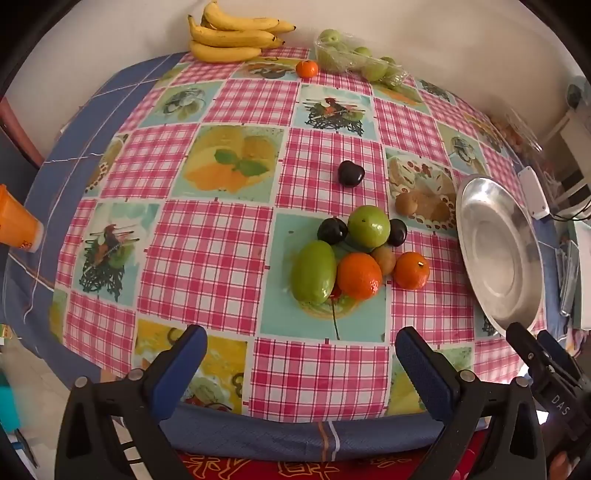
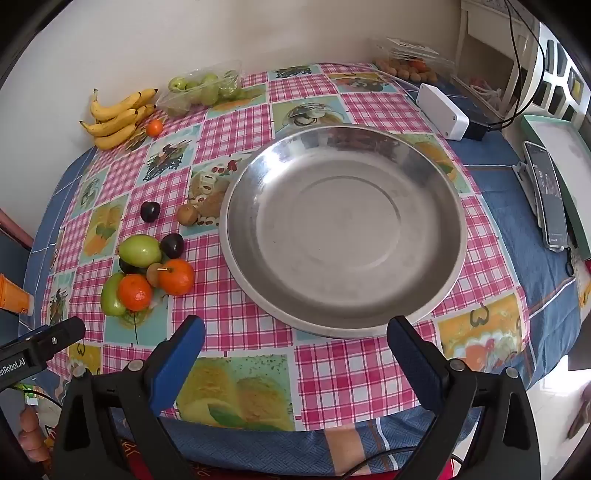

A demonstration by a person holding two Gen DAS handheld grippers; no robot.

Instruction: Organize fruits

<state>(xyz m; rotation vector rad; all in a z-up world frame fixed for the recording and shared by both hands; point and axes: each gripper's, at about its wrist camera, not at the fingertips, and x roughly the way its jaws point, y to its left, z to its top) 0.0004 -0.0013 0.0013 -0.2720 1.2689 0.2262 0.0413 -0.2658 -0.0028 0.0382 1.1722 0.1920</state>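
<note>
Both grippers hang above the near edge of the table with nothing between their blue pads: the left gripper (image 1: 301, 349) has its jaws spread wide in front of the fruit pile (image 1: 354, 254), and the right gripper (image 2: 295, 341) stands just as wide before the steel plate (image 2: 436, 280). The pile, green fruits, two oranges, dark plums and small brown fruits, sits on the checked tablecloth (image 1: 221, 254) just left of the plate. One plum (image 1: 351, 172) lies apart behind it, and bananas (image 1: 232, 35) lie at the far edge.
</note>
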